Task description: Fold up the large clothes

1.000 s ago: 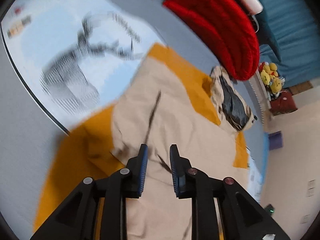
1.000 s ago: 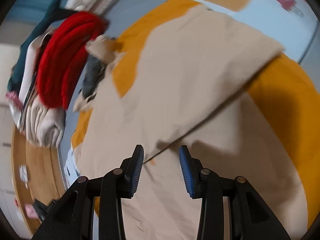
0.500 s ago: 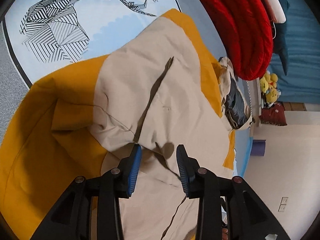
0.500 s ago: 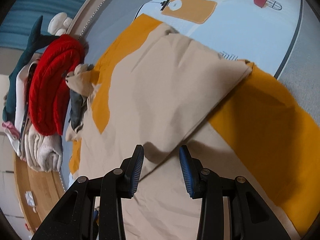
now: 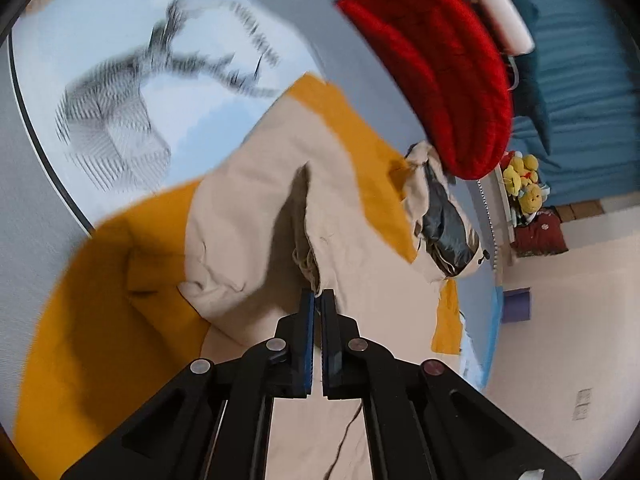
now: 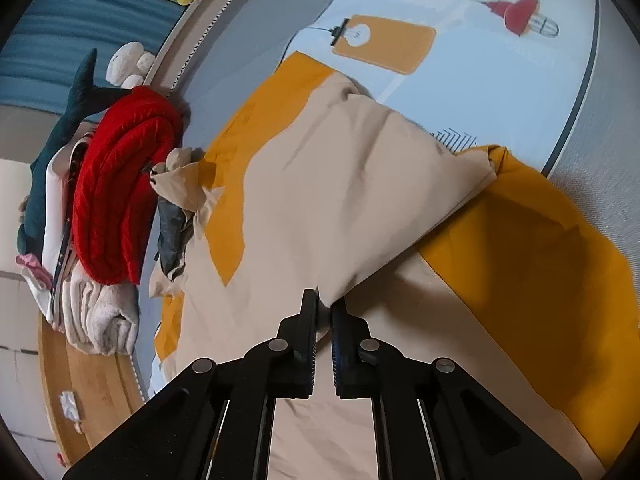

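A large beige and mustard-yellow jacket point(image 5: 248, 200) lies spread on a pale blue printed bed cover; it also fills the right wrist view point(image 6: 360, 184). Its hood with dark lining point(image 5: 444, 224) lies at the far side. My left gripper point(image 5: 317, 300) is shut on a raised ridge of beige fabric, lifted off the bed. My right gripper point(image 6: 325, 304) is shut on the corner of a folded-over beige panel, also lifted.
A folded red knit sweater point(image 5: 440, 64) lies beyond the jacket, seen in the right wrist view point(image 6: 120, 184) on a stack of folded clothes with a cream towel point(image 6: 100, 312). Yellow plush toys point(image 5: 524, 184) sit on the bed edge. Bed cover point(image 6: 460, 12) borders the jacket.
Both grippers were open above the jacket earlier; both have closed on beige fabric and pulled it up. The left view is blurred from motion.
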A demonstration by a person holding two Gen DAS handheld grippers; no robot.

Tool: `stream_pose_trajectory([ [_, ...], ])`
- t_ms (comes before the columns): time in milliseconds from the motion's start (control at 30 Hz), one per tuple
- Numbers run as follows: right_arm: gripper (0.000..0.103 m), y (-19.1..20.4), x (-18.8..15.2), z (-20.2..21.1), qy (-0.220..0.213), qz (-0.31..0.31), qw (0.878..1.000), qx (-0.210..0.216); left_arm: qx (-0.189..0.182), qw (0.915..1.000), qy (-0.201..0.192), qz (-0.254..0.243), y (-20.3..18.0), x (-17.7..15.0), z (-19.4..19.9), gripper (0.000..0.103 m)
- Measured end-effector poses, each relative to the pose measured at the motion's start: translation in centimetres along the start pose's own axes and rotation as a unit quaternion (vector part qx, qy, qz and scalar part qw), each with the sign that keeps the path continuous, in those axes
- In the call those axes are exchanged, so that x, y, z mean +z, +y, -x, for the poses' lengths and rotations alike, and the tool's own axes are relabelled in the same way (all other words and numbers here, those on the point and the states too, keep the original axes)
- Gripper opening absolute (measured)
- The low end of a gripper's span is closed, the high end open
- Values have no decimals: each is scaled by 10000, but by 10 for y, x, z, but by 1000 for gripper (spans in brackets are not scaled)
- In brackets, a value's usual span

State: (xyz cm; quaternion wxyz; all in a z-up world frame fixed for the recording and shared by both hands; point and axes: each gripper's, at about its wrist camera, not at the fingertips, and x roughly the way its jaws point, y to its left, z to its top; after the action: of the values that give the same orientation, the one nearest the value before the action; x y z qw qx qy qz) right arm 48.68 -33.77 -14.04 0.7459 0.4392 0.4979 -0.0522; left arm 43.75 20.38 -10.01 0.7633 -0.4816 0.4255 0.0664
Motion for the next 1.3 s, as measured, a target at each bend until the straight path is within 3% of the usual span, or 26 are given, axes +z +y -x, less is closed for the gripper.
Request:
stream_pose_trajectory([
  [100, 7, 6, -6, 3, 18, 184, 9996, -198, 385, 9988, -193, -216, -7, -6, 12, 1],
  [200, 8, 5, -14, -1, 111, 257, 9981, -541, 629, 9978, 71, -209, 0, -11, 2, 1],
  [267, 14, -2, -17, -4, 175, 137, 9963, -833, 770, 9967, 207, -133, 6, -10, -4, 1],
  [333, 21, -8, -16, -2, 113, 37, 9953, -962, 793, 9966, 105, -174, 6, -8, 0, 3],
  [467, 23, 9, -17, 33, -896, 464, 9851, -1395, 958, 9927, -340, -648, -15, -10, 15, 3],
  [533, 23, 22, -15, 46, -1239, 705, 9820, -1239, 986, 9907, -487, -806, -21, -10, 20, 3],
  [600, 26, 33, -12, 48, -1320, 973, 9817, -969, 976, 9893, -472, -978, -27, -10, 18, 3],
  [667, 32, 39, -5, 35, -984, 1156, 9866, -597, 871, 9905, -283, -1023, -28, -11, 10, 3],
  [767, 32, 24, 5, 7, -331, 894, 9949, -325, 771, 9926, 36, -940, -24, -14, -3, 3],
  [900, 32, -20, 19, -12, -102, 115, 9984, -548, 785, 9913, 249, -1028, -26, -18, -15, 3],
  [967, 32, -36, 25, -8, -308, -108, 9943, -1016, 809, 9904, 313, -1081, -27, -20, -19, 3],
  [1067, 31, -37, 26, 7, -550, -271, 9911, -1185, 753, 9911, 424, -1011, -24, -20, -23, 3],
  [1133, 31, -19, 23, 20, -842, 76, 9881, -1284, 676, 9926, 511, -866, -19, -19, -26, 3],
  [1200, 32, 4, 18, 30, -1085, 479, 9871, -1080, 745, 9922, 561, -829, -16, -20, -30, 3],
  [1300, 33, 32, 10, 19, -907, 1207, 9856, -756, 994, 9902, 733, -656, -3, -23, -40, 6],
])
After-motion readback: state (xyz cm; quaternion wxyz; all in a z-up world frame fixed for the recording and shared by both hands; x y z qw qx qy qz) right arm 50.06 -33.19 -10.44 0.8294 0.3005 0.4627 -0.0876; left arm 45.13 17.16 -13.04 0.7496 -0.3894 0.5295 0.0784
